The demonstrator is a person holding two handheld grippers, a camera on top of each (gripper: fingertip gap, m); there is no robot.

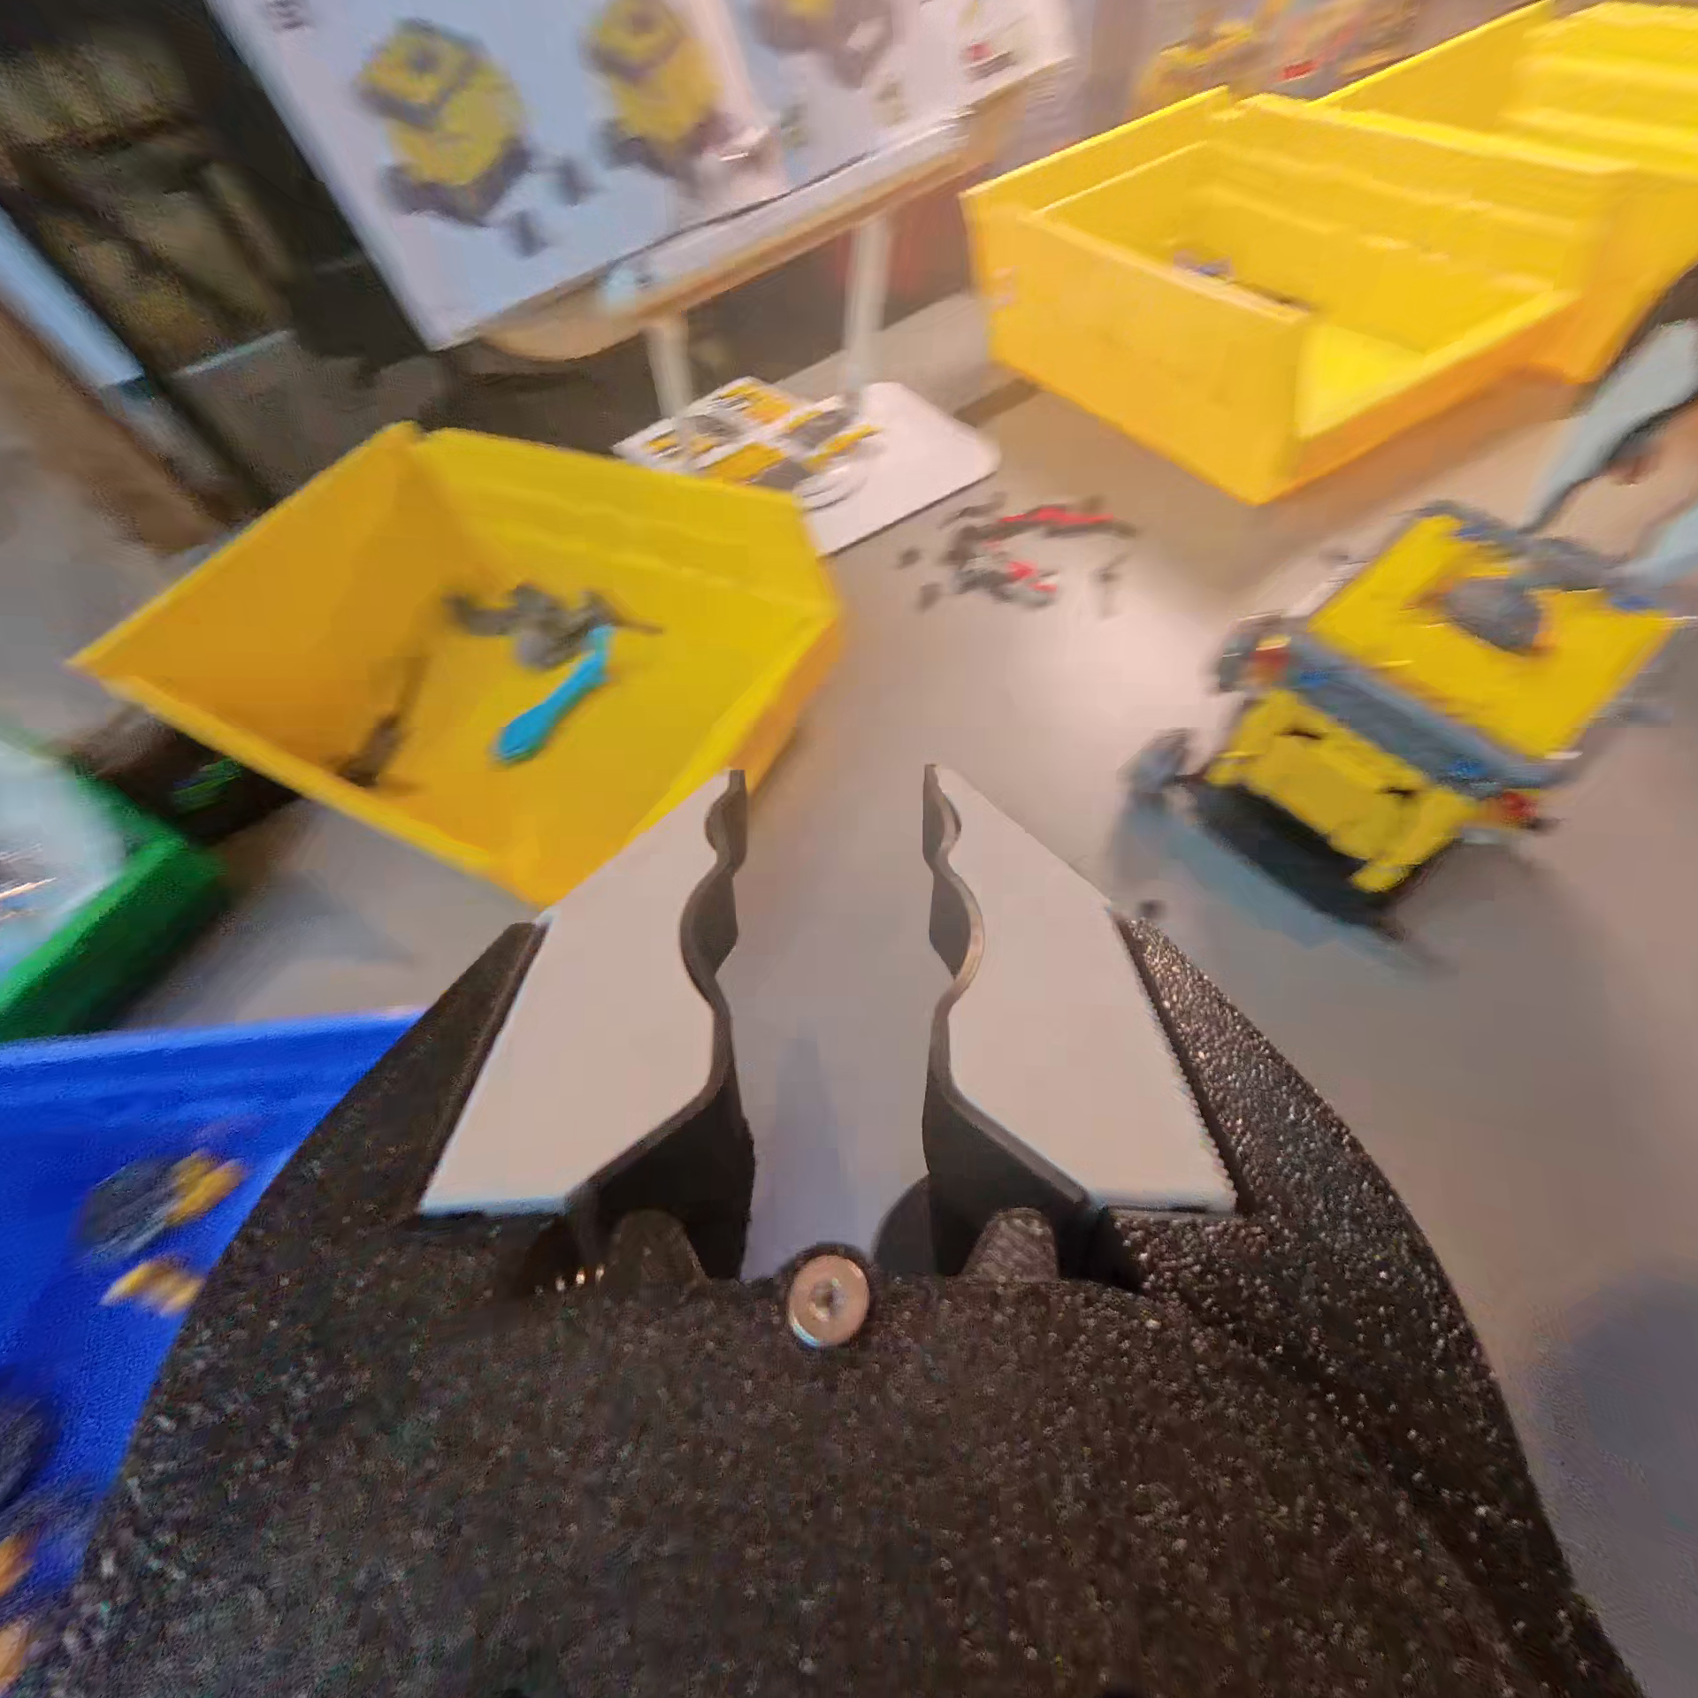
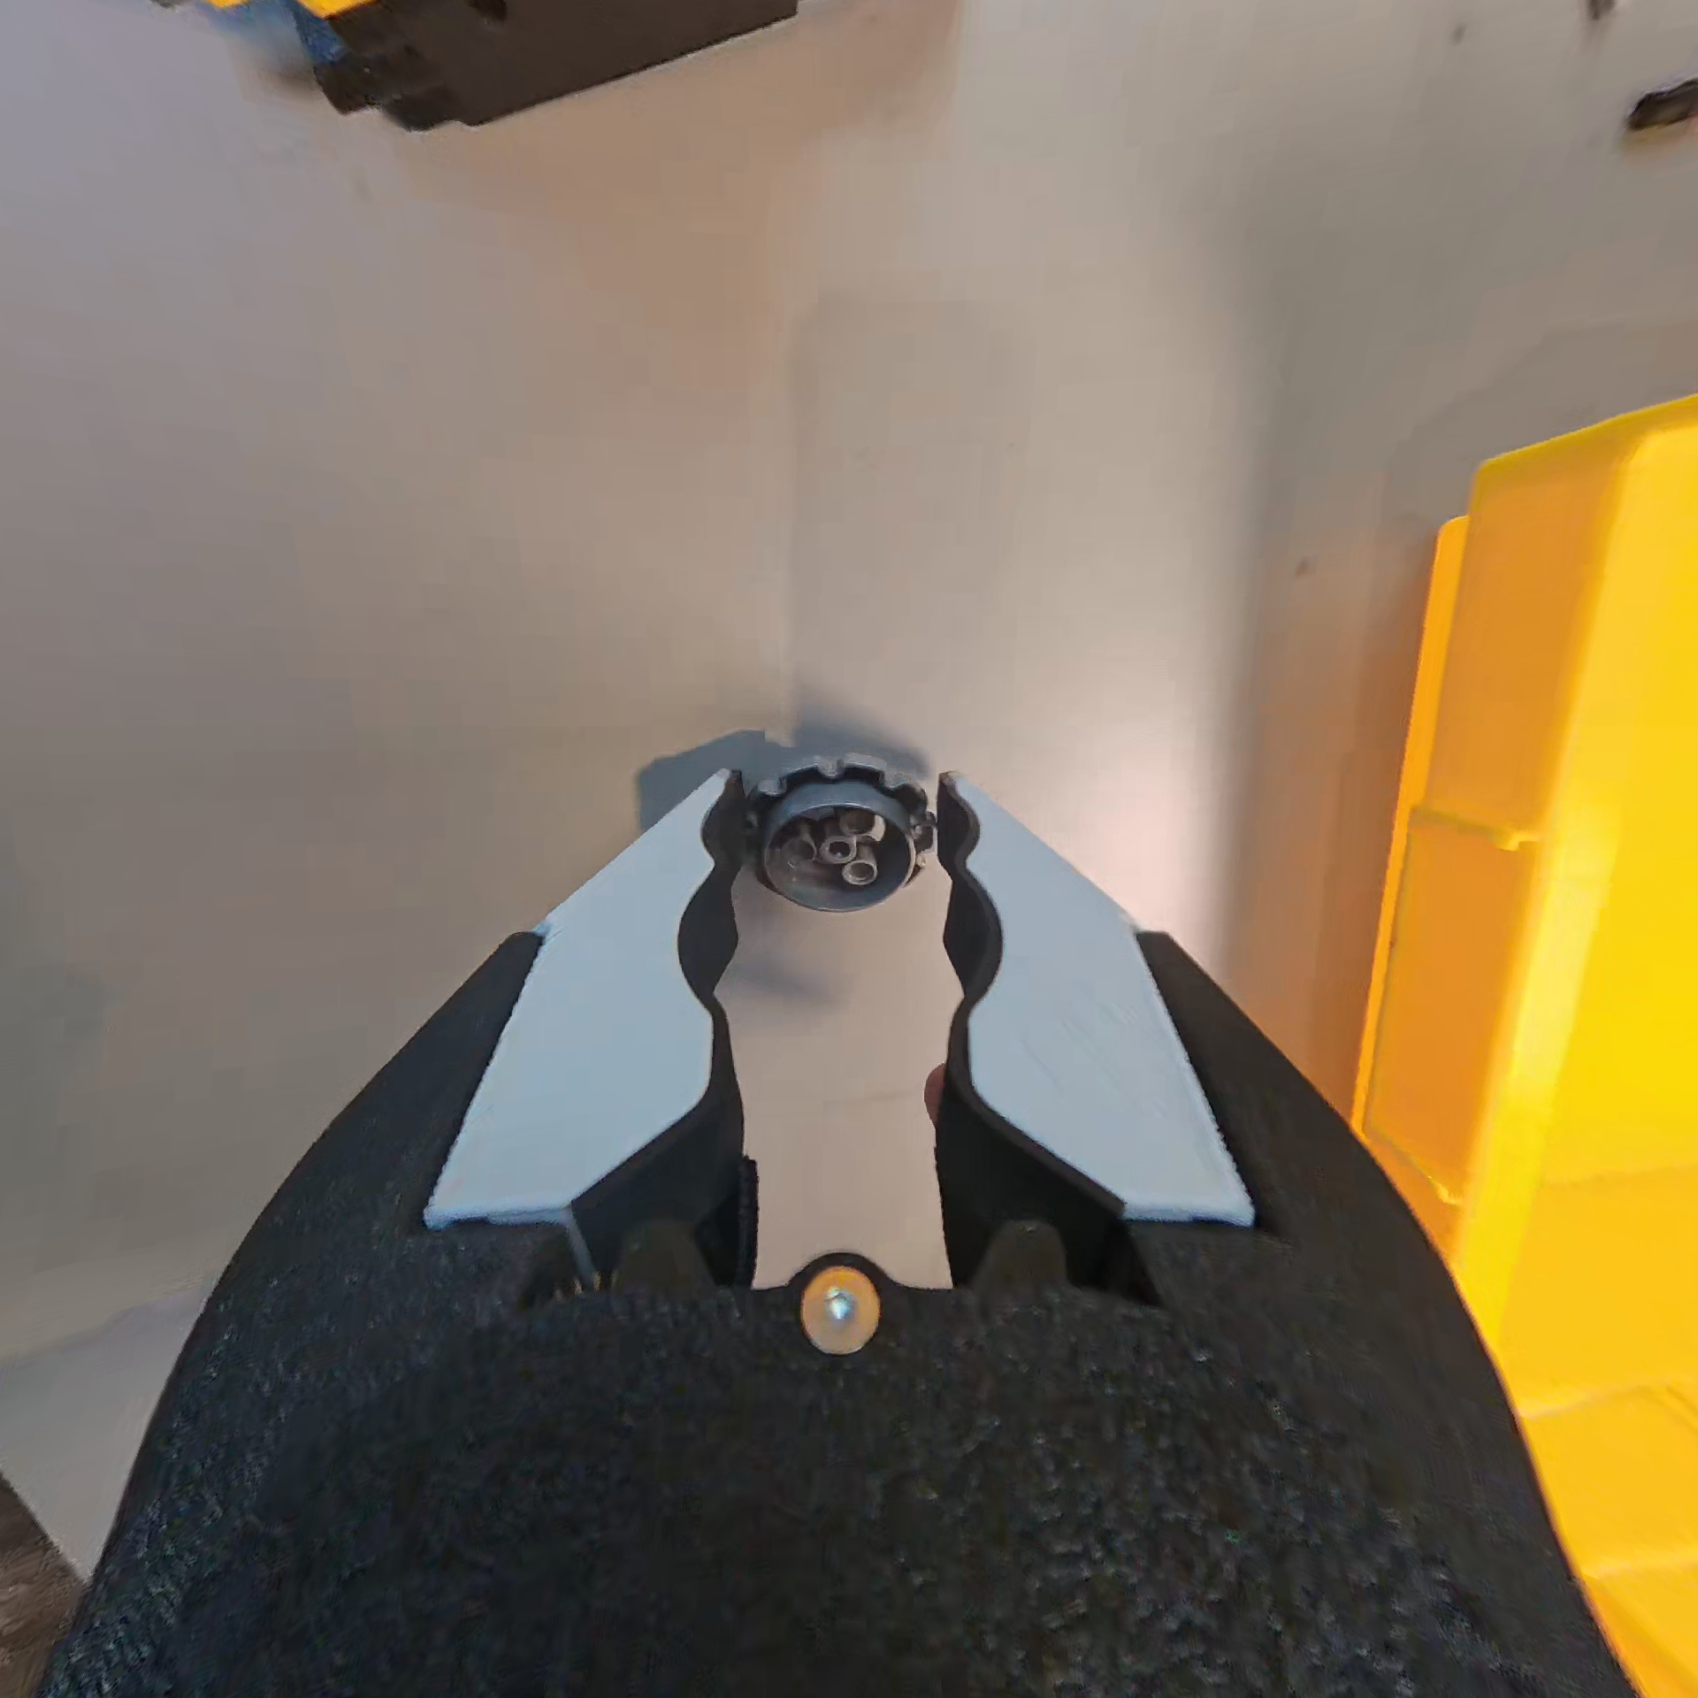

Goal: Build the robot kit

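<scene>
My right gripper (image 2: 834, 809) is shut on a small round grey toothed part (image 2: 834, 850), a gear-like brick piece with small tubes inside, held at the fingertips just above the grey table. My left gripper (image 1: 832, 790) is open and empty, hovering over the grey table between a yellow bin (image 1: 441, 662) and a yellow and grey brick-built vehicle (image 1: 1406, 726). The bin holds dark grey pieces and a light blue tool (image 1: 551, 698). The left wrist view is blurred by motion.
More yellow bins (image 1: 1286, 276) stand at the back right. An instruction booklet (image 1: 753, 441), a picture board on a stand (image 1: 643, 138) and loose dark and red pieces (image 1: 1020, 551) lie behind. A green box (image 1: 101, 910) and blue box (image 1: 138, 1194) sit left. A yellow bin (image 2: 1544, 919) is right of the right gripper. The left gripper's tips are roughly 40 cm from the right gripper's.
</scene>
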